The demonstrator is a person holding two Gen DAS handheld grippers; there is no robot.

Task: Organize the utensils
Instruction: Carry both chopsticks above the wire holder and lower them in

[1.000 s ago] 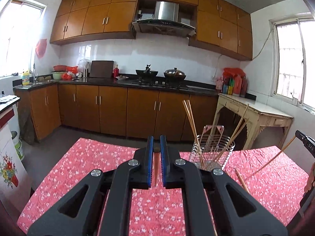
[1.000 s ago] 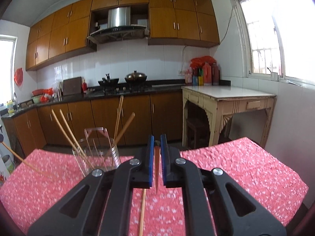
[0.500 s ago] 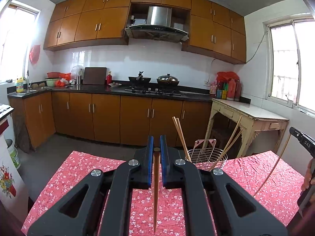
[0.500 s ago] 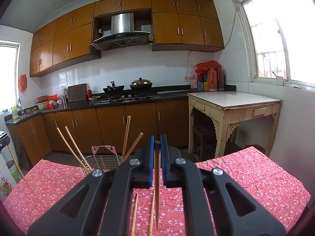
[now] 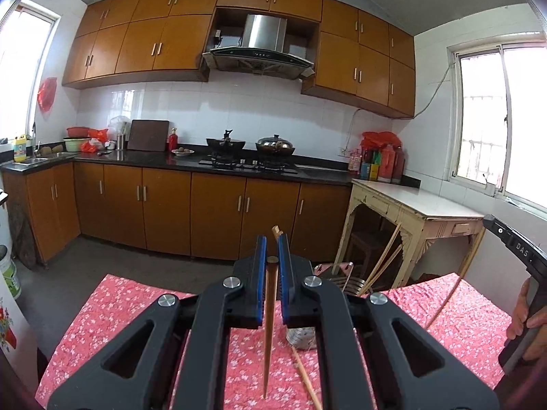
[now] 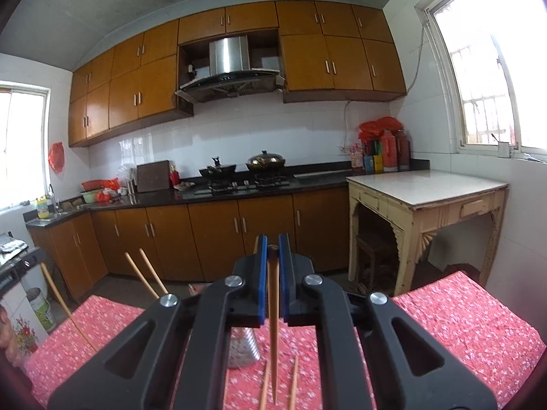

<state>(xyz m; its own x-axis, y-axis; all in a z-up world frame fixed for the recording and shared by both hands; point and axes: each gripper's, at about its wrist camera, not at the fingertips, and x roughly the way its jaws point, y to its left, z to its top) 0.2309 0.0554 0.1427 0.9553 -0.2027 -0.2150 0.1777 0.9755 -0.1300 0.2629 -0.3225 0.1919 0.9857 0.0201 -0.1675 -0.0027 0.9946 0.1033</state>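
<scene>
My left gripper [image 5: 272, 249] is shut on a brown chopstick [image 5: 269, 324] that hangs point down above the red floral tablecloth [image 5: 112, 304]. My right gripper [image 6: 272, 247] is shut on another chopstick [image 6: 272, 328], also point down. A wire utensil holder [image 5: 336, 278] with several chopsticks in it stands just behind the left gripper; it shows partly under the right gripper [image 6: 244, 346]. Loose chopsticks lie on the cloth: one in the left wrist view [image 5: 306, 377], two in the right wrist view [image 6: 293, 382]. The right gripper's body and hand show at the left view's right edge [image 5: 523, 294].
A cream side table [image 6: 427, 198] stands to the right beyond the table. Kitchen cabinets and a counter with pots [image 5: 239, 164] run along the far wall. A bucket [image 6: 41, 307] stands on the floor at left.
Both grippers have lifted with their chopsticks, which now hang clear of the cloth. The holder has dropped lower in both views, mostly behind the grippers.
</scene>
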